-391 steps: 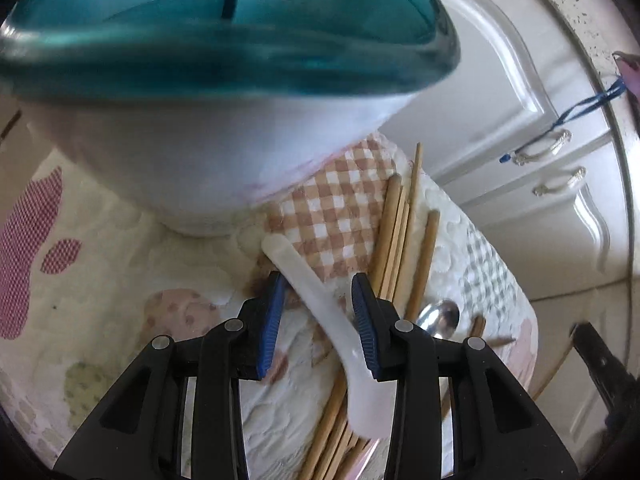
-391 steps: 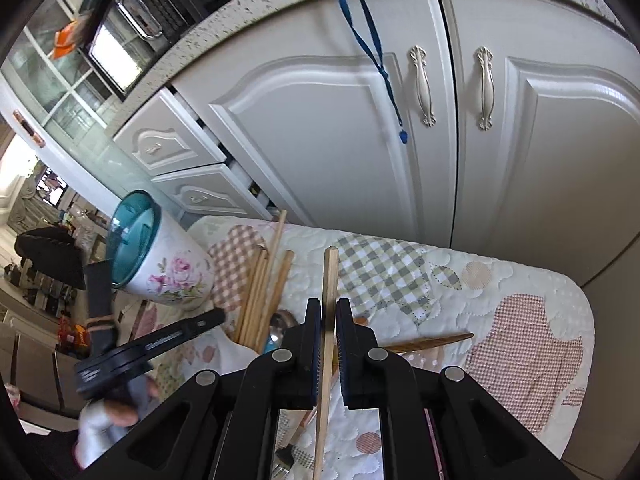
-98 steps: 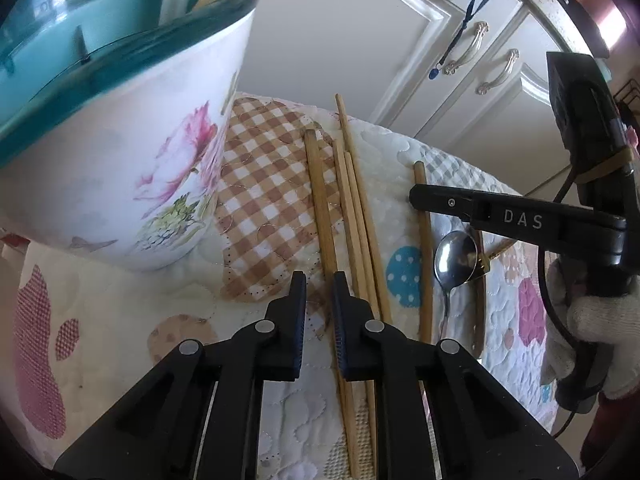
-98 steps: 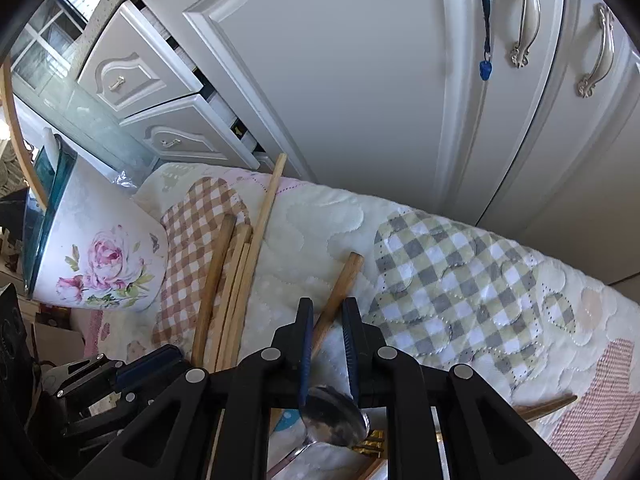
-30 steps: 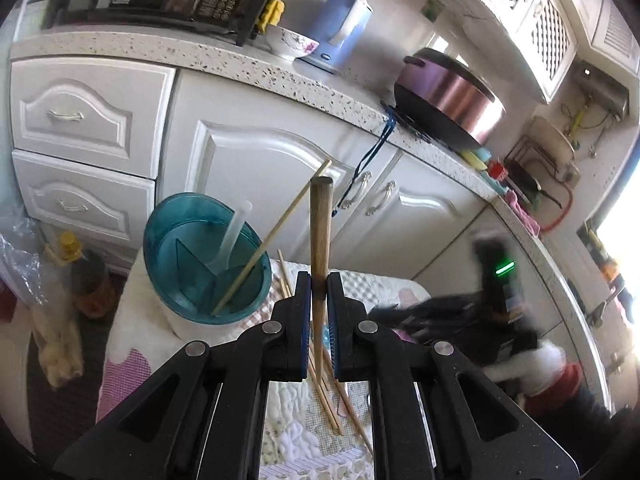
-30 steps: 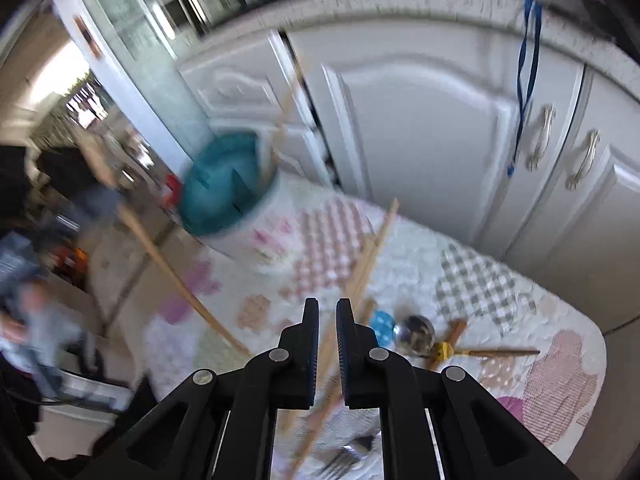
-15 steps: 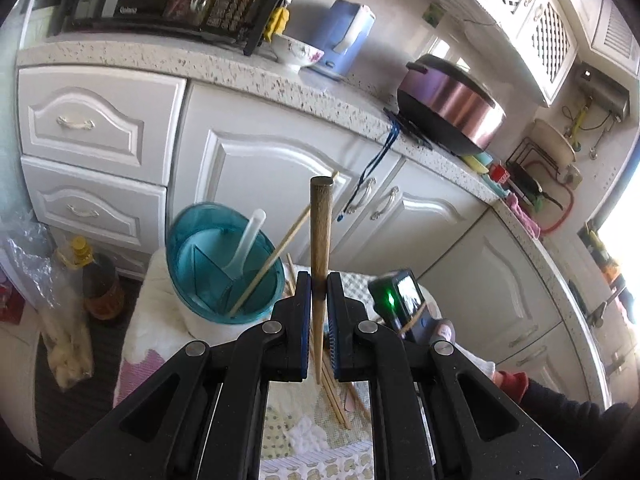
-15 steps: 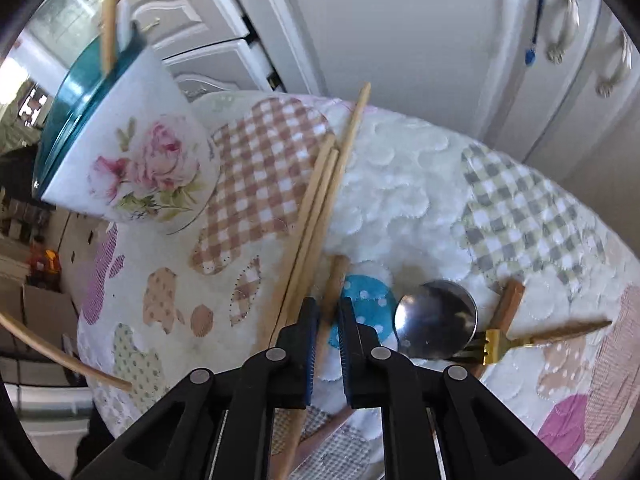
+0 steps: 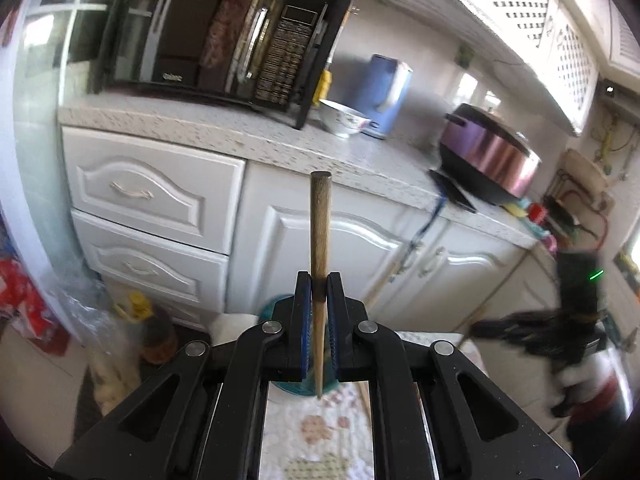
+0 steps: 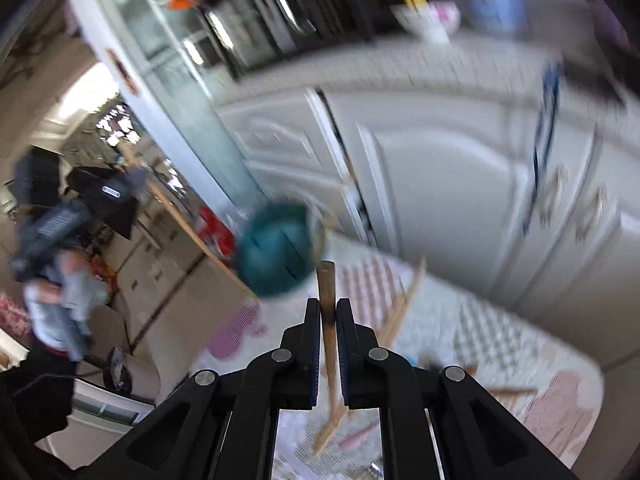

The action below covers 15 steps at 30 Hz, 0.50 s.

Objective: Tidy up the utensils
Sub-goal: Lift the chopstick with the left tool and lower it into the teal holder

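Note:
My left gripper [image 9: 318, 294] is shut on a wooden chopstick [image 9: 320, 224] that stands upright, high above the teal-rimmed utensil holder [image 9: 276, 305], which is mostly hidden behind the jaws. My right gripper [image 10: 329, 314] is shut on another wooden chopstick [image 10: 328, 292], lifted above the quilted mat [image 10: 480, 328]. The teal-rimmed holder [image 10: 278, 250] is blurred, ahead and left of it. Loose chopsticks [image 10: 404, 304] lie on the mat. The right gripper also shows at the right of the left wrist view [image 9: 472, 324], holding its chopstick.
White cabinets [image 9: 320, 236] and drawers [image 9: 148, 196] stand behind the mat. A microwave [image 9: 208, 32], bowl [image 9: 342, 118], blue kettle [image 9: 384, 92] and purple cooker [image 9: 488, 152] sit on the counter. A bottle [image 9: 154, 328] stands on the floor at left.
My left gripper has tilted up with its chopstick, so the holder dropped behind the jaws. My right gripper has closed on a chopstick from the mat and lifted it quickly.

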Each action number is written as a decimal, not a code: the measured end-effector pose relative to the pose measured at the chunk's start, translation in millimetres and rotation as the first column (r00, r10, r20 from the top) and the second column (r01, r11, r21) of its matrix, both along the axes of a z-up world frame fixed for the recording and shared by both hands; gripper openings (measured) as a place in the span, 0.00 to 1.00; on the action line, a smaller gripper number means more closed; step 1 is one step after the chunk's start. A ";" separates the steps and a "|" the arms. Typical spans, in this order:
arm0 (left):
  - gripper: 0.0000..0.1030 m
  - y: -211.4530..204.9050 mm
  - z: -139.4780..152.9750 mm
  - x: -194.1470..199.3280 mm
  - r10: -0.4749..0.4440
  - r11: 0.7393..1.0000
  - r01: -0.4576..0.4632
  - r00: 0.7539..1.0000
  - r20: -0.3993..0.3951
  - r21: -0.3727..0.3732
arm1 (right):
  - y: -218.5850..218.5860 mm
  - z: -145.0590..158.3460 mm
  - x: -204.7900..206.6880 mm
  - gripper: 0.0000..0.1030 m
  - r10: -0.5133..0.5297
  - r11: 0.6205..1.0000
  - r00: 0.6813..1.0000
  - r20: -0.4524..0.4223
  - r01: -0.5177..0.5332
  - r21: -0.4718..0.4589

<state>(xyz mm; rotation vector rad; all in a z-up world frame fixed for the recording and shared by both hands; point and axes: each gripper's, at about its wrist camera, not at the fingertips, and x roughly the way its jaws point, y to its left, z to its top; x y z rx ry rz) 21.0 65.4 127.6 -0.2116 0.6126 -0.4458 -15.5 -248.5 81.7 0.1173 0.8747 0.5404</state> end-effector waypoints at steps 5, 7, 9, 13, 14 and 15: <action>0.06 6.5 4.5 10.1 0.013 1.000 -0.013 1.000 0.006 0.014 | 23.0 59.5 7.6 0.07 0.062 0.998 0.992 0.113 -0.064 0.010; 0.06 8.7 9.0 12.8 0.020 1.000 -0.020 1.000 0.014 0.008 | 30.7 76.4 12.4 0.07 0.075 0.997 0.987 0.145 -0.077 0.006; 0.06 9.5 14.4 16.0 0.027 1.000 -0.027 0.999 0.028 0.007 | 38.7 87.8 20.0 0.07 0.080 0.997 0.982 0.168 -0.081 0.000; 0.06 5.0 18.4 23.3 0.033 0.999 -0.035 0.998 0.050 0.037 | 55.1 95.4 38.1 0.07 0.080 0.997 0.978 0.191 -0.077 -0.018; 0.06 3.7 17.4 25.3 0.034 0.998 -0.037 0.998 0.051 0.043 | 60.7 95.2 43.9 0.07 0.084 0.996 0.978 0.191 -0.081 -0.023; 0.06 2.4 15.3 27.6 0.036 0.998 -0.038 0.998 0.049 0.049 | 64.3 97.0 49.0 0.07 0.085 0.996 0.978 0.191 -0.081 -0.028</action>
